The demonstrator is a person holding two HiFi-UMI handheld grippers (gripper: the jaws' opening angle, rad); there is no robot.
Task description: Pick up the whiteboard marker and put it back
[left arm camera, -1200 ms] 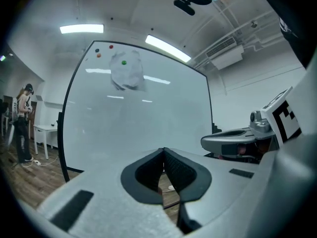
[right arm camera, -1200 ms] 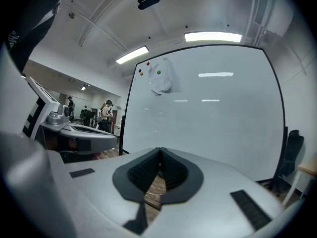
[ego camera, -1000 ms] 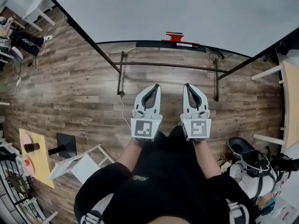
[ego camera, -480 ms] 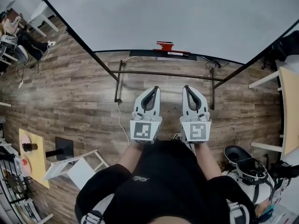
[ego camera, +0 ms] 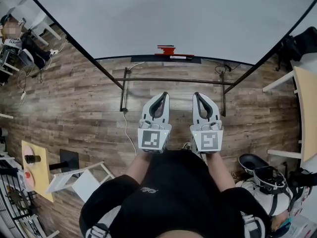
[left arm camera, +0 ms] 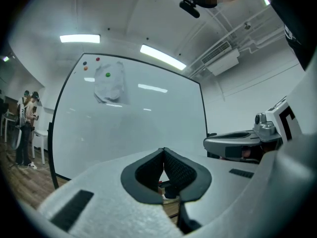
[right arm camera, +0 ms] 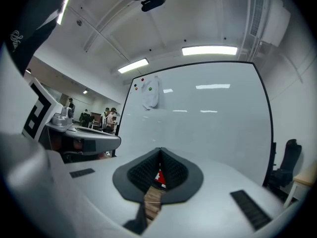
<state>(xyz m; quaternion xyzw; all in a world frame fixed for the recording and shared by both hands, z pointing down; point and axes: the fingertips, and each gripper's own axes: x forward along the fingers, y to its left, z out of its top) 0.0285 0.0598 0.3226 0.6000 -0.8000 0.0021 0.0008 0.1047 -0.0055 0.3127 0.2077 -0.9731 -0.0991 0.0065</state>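
Observation:
A large whiteboard (ego camera: 188, 19) on a black stand fills the top of the head view. On its ledge sit a red block (ego camera: 167, 49) and a thin pale stick (ego camera: 179, 57) that looks like the whiteboard marker. My left gripper (ego camera: 164, 94) and right gripper (ego camera: 197, 94) are side by side over the wooden floor, well short of the ledge, both shut and holding nothing. In the left gripper view the padded jaws touch at the left gripper (left arm camera: 163, 150). In the right gripper view the right gripper (right arm camera: 159, 150) is closed, and a bit of red shows through the gap below the tips.
The stand's black crossbar (ego camera: 173, 80) and legs lie between me and the ledge. A white chair (ego camera: 79, 177) and yellow table (ego camera: 35, 167) stand at lower left, a person (ego camera: 15, 36) sits far left, a dark chair (ego camera: 293, 46) and wooden table (ego camera: 308, 108) are right. A pale sheet (left arm camera: 109, 86) hangs on the board.
The whiteboard and its ledge have slid up and slightly left in the head view and the board fills more of it. Both grippers stay shut, side by side.

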